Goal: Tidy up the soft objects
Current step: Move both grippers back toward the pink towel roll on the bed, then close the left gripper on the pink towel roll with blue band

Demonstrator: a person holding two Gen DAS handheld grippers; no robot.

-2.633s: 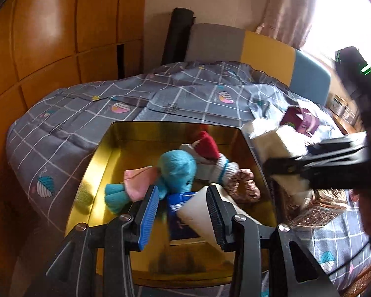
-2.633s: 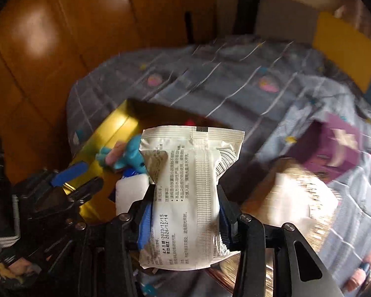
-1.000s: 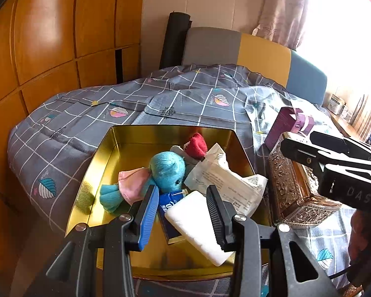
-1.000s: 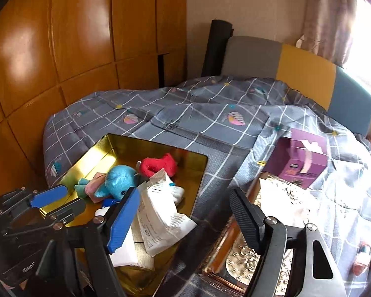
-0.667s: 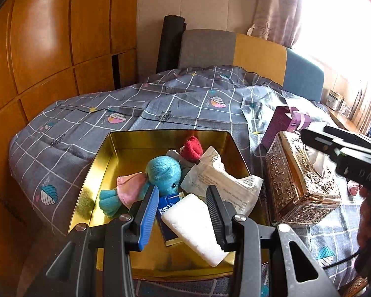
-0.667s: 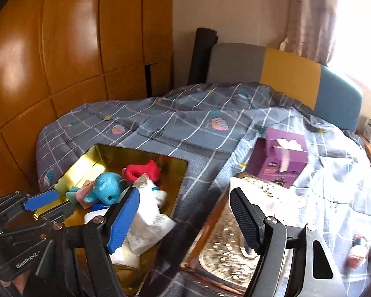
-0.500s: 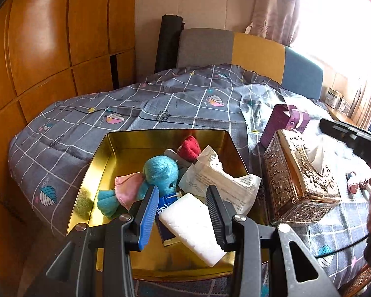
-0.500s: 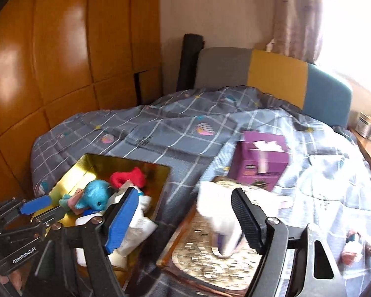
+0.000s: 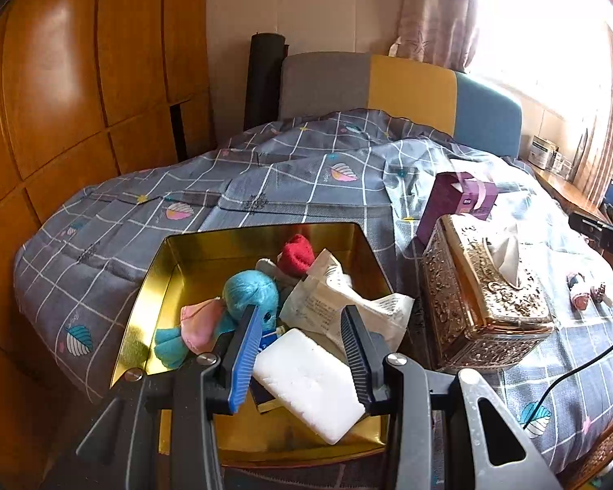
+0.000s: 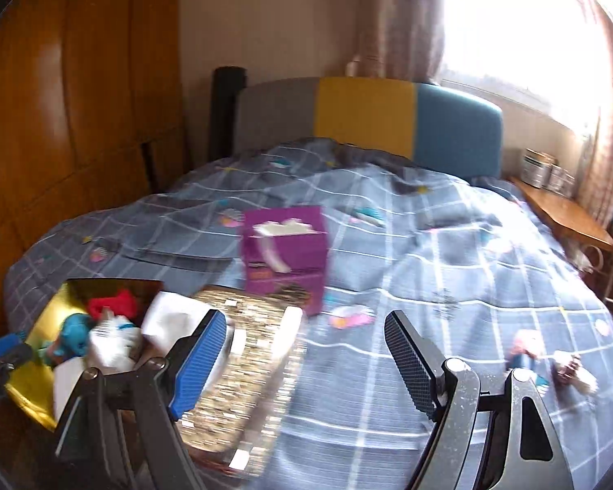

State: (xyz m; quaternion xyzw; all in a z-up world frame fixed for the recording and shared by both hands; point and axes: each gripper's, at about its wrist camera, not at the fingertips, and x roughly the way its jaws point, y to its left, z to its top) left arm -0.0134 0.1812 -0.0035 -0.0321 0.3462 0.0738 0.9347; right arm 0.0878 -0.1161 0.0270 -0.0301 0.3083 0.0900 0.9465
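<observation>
Several soft things are already gathered in the gold tray (image 9: 143,298) at the left: a teal plush toy (image 9: 247,292) with pink parts, a red knitted piece (image 9: 296,251), a crinkled white packet (image 9: 339,302) and a white sponge block (image 9: 306,375) at the near edge. The left gripper (image 9: 302,351) is held low over that near edge, its jaws parted to a narrow gap; the white block appears between them, but whether the pads press on it cannot be told from this view.

Further right, an ornate gold tissue box (image 9: 486,286) stands just beside the tray, with a purple tissue box (image 10: 284,253) behind it on the checked bedspread (image 10: 429,245). The right gripper (image 10: 306,363) is seen with its jaws wide and nothing between them; they have just been opening. A small pink and white item (image 10: 527,349), too blurred to identify, lies on the bedspread to the right of and beyond the right-hand finger, well apart from the tray.

Judged from this, that item is likely the next thing to be collected. A miss could be caused by the speed suggested by the blur, the jaws closing on bedspread fabric instead. The packet, perched high against the tray wall, could be knocked out if the left gripper is lifted carelessly.
</observation>
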